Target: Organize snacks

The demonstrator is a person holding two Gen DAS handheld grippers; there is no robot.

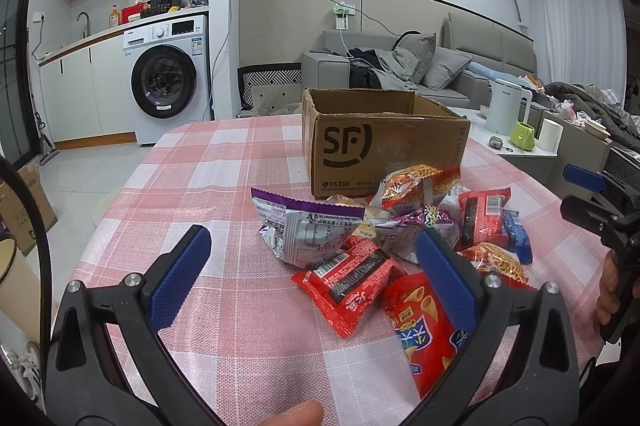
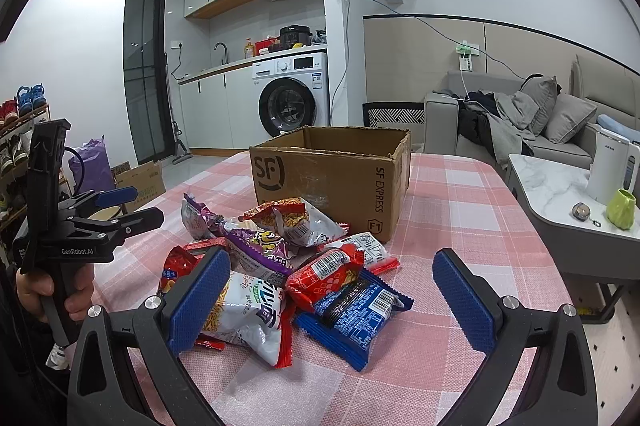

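1. Packets: lying in a loose heap on the checked tablecloth, overlapping and leaning on one another, probably tipped out there for sorting.
2. Sitting right behind the heap, touching its far edge: an open-topped cardboard box, apparently serving as the place for the snacks to go. Showing none of its floor from these low angles, so not telling whether anything is already inside.
3. Hovering low over the near left side of the heap: the left gripper, jaws spread wide and grasping nothing. Framing a red packet between the blue pads, most likely lining up on it because it is lying on top and nearest.
4. Hanging over the near right side: the right gripper, likewise spread wide and empty, with a blue packet lying flat between its fingers and free of the others on top.
5. Working from opposite flanks, seemingly to keep the two tools from crossing over the pile.
6. Judging progress: sorting barely begun, with the whole visible heap outside the box.
7. Expecting crinkly, slippery wrappers: calling for a pinch across a sealed edge or the thin middle, and risking dragging a neighbouring packet along.
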